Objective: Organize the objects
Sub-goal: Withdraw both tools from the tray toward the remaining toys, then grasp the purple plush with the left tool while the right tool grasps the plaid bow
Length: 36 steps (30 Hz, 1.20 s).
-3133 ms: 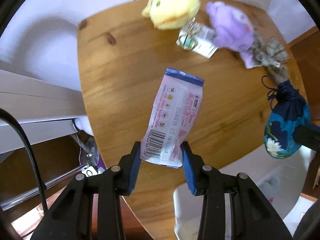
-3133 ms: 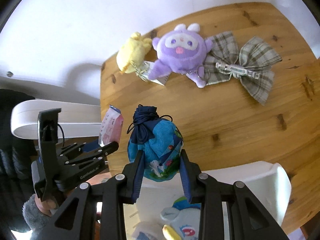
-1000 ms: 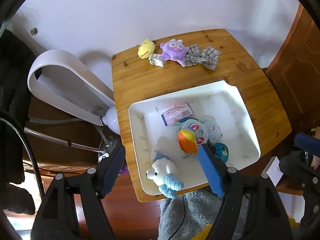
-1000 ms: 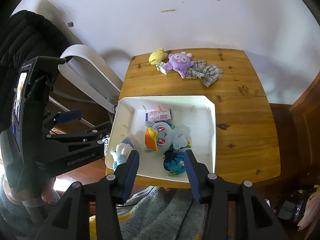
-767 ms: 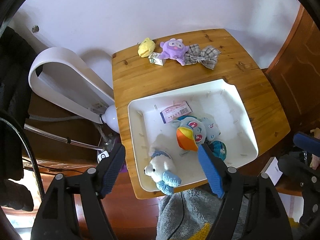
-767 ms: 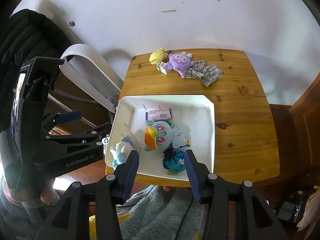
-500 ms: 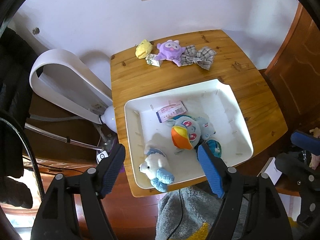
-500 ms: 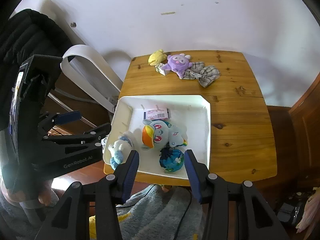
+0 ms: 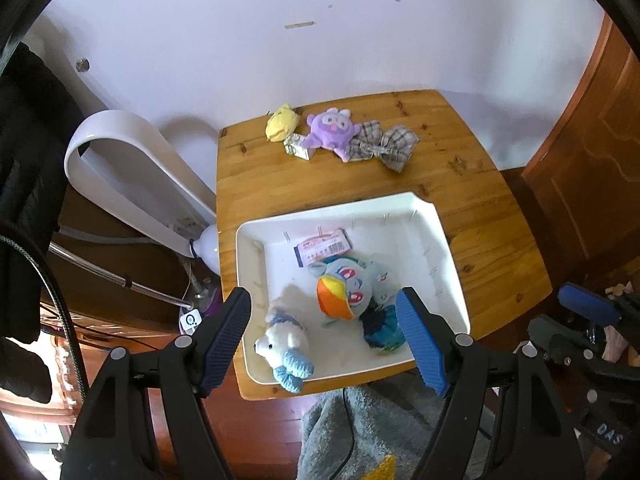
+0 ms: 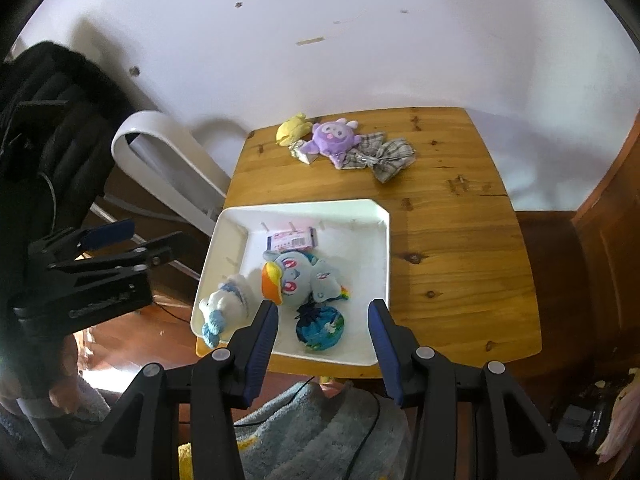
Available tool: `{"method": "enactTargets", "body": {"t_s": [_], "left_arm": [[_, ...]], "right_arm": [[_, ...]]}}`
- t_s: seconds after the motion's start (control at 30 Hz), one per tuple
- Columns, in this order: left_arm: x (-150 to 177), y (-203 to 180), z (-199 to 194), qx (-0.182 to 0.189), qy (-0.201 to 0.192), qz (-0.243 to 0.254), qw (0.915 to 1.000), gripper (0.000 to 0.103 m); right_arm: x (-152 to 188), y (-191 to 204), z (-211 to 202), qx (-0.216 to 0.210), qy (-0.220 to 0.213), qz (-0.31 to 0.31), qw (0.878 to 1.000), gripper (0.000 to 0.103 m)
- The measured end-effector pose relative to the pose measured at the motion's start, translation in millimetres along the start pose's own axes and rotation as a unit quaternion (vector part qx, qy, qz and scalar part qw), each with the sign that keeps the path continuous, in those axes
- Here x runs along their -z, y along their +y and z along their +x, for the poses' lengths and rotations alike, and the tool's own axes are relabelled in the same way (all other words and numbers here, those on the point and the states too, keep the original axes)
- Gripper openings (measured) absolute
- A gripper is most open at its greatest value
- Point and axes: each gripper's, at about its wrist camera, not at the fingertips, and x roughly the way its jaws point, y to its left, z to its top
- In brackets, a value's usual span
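Note:
A white tray [image 9: 436, 216] [image 10: 380, 216] sits on the near part of the wooden table [image 9: 480, 200] [image 10: 460, 240]. In it lie a pink packet [image 9: 323, 246] [image 10: 292, 239], a blue pony plush [image 9: 352, 286] [image 10: 298, 272], a white plush [image 9: 282, 340] [image 10: 226, 294] and a blue drawstring pouch [image 9: 384, 330] [image 10: 320, 326]. At the table's far edge lie a yellow plush [image 9: 282, 122] [image 10: 294, 128], a purple plush [image 9: 330, 134] [image 10: 332, 138] and a plaid bow [image 9: 384, 146] [image 10: 380, 156]. My left gripper [image 9: 324, 338] and right gripper [image 10: 322, 342] are open and empty, high above the tray's near side.
A white curved fan stand [image 9: 132, 168] [image 10: 168, 164] leans left of the table. A white wall rises behind it, and wooden panelling [image 9: 592, 152] stands at the right. A grey rug [image 9: 360, 432] [image 10: 304, 432] lies on the floor below the table's near edge.
Both grippers let go of the packet and the pouch, which now lie in the tray, and pulled back high above the table. Over the last second they drifted slightly.

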Motion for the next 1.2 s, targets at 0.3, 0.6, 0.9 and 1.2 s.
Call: {"method": "enactTargets", "body": {"t_s": [0.3, 0.6, 0.9, 1.2], "left_arm": [[-41, 2, 6, 0.007, -0.016, 0.000, 0.9998, 0.078], [-112, 12, 21, 0.027, -0.029, -0.002, 0.9992, 0.078], [-178, 26, 57, 0.047, -0.028, -0.014, 0.9984, 0.082], [-237, 37, 160, 0.082, 0.059, -0.066, 0.9927, 0.083]], "right_arm": [[-35, -25, 12, 0.037, -0.010, 0.033, 0.999, 0.048], [-102, -35, 39, 0.069, -0.016, 0.026, 0.997, 0.048], [-167, -37, 81, 0.100, -0.007, -0.010, 0.995, 0.061], [-218, -71, 145, 0.121, -0.013, -0.067, 0.990, 0.064]]}}
